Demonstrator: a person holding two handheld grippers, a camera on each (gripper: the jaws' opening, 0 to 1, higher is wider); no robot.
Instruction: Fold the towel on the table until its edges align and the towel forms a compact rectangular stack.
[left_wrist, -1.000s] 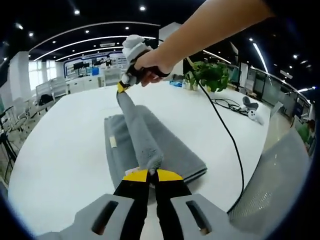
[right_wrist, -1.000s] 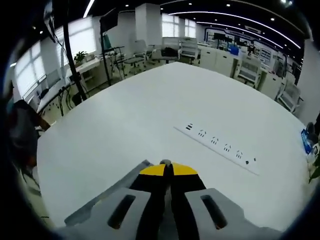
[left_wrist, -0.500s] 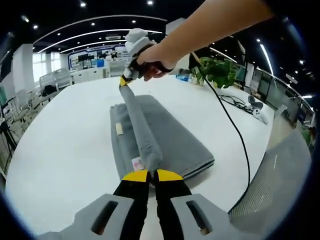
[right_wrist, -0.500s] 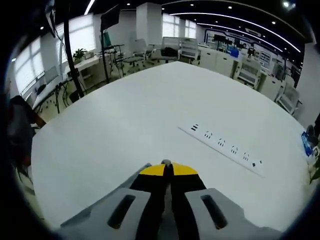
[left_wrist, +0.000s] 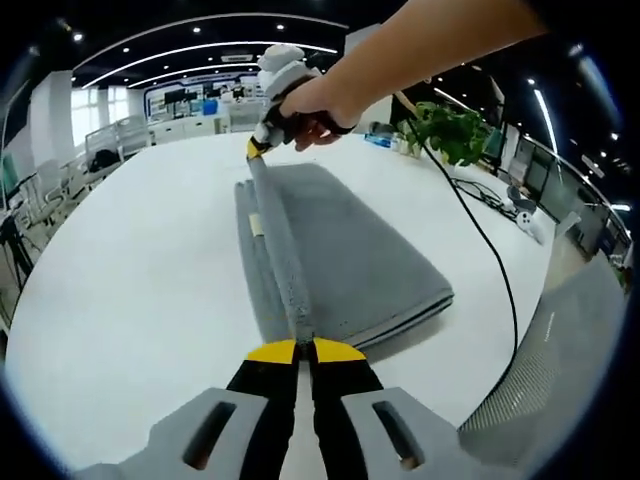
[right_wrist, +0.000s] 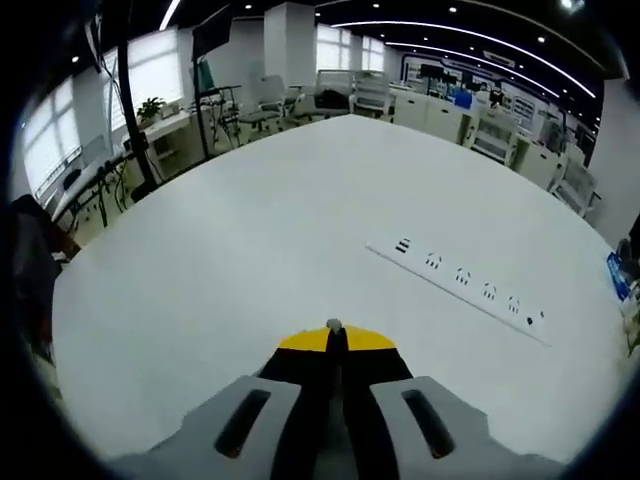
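Lowered since earlier: towel (left_wrist: 340, 250) edge, pinched by left gripper (left_wrist: 297, 350) and right gripper (left_wrist: 256, 148); fold nearly laid, release next.

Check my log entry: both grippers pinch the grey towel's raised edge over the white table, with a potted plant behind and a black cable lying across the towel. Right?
Wrong about the cable. The left gripper view shows it on the table beside the towel, not across it. Left gripper, right gripper and plant stand as written.
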